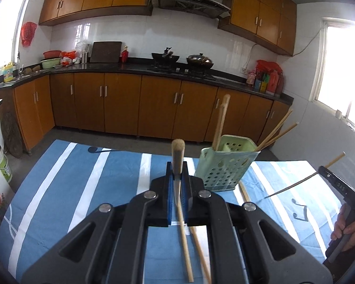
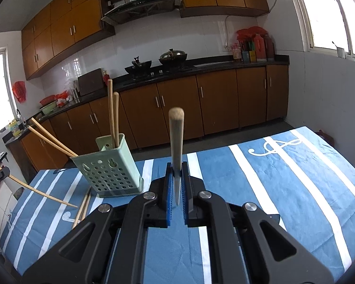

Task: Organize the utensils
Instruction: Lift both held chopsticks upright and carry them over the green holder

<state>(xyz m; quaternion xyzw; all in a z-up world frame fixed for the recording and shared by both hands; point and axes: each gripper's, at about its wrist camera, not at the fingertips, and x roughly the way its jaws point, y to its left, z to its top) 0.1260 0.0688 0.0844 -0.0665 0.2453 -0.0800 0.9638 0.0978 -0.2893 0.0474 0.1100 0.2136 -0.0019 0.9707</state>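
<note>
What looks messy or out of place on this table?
Loose chopsticks lie flat on the blue striped cloth beside the green holder, not in it. Inside, one pair stands upright while another leans far out sideways.

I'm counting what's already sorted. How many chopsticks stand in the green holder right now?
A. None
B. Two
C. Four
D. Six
C: the holder has two upright chopsticks and two leaning ones; each tool grips another.
</note>
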